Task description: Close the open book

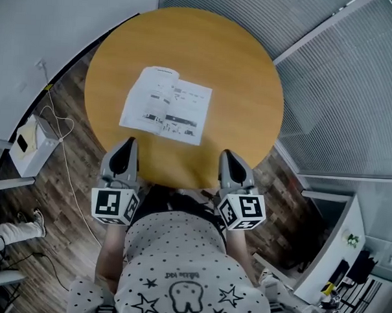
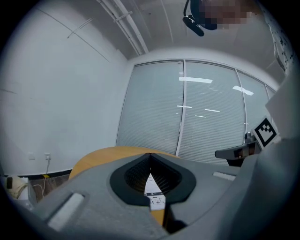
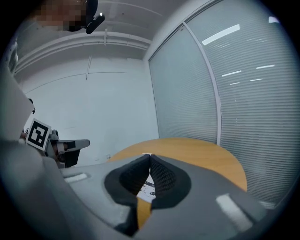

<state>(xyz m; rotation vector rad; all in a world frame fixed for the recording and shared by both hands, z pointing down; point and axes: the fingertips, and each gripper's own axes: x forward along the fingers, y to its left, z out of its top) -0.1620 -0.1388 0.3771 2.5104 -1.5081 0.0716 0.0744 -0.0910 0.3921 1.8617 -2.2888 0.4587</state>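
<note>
An open white booklet lies flat on the round wooden table, printed pages up, left of the table's middle. My left gripper hovers at the near table edge, just short of the booklet's near left corner, jaws shut and empty. My right gripper hangs at the near edge to the booklet's right, also shut with nothing held. In the left gripper view the closed tips meet, and a strip of the booklet shows below them. In the right gripper view the tips touch above the booklet.
A white box with a trailing cable sits on the wood floor left of the table. Blinded glass walls run along the right. A white cabinet stands at the lower right. Another person's foot shows at the left edge.
</note>
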